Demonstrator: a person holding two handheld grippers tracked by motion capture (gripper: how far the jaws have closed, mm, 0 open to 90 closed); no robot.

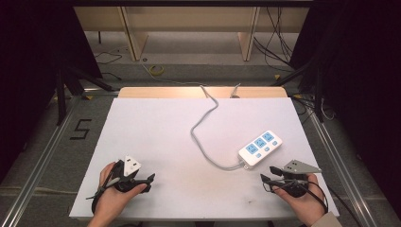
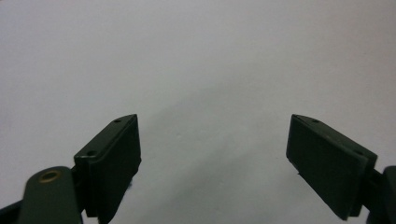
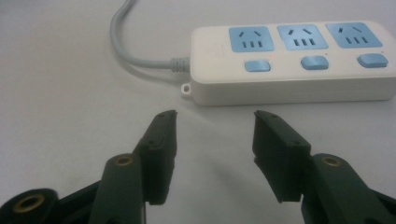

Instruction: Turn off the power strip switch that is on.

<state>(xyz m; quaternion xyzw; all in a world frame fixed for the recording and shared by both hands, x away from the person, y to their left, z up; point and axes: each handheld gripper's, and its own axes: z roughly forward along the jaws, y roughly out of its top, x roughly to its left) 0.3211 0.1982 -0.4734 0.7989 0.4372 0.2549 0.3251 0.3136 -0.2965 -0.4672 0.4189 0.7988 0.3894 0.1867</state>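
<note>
Item: power strip, just ahead of my right claw, whose jaws gape empty. I judge it light, rigid, smooth plastic; best pinched across the narrow body. Its cord, ahead to the left, may drag. Left claw also gapes, over bare table.

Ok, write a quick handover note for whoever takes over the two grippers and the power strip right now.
Left gripper: open, nothing between the jaws, low over the table at its near left.
Right gripper: open, holding nothing, aimed at the power strip just ahead of it, not touching.
Power strip: flat at the table's right, sockets up, nothing plugged in; its grey cable runs off the far edge.
Done: nothing visible yet.
Left: probably reach and handle the strip.
</note>
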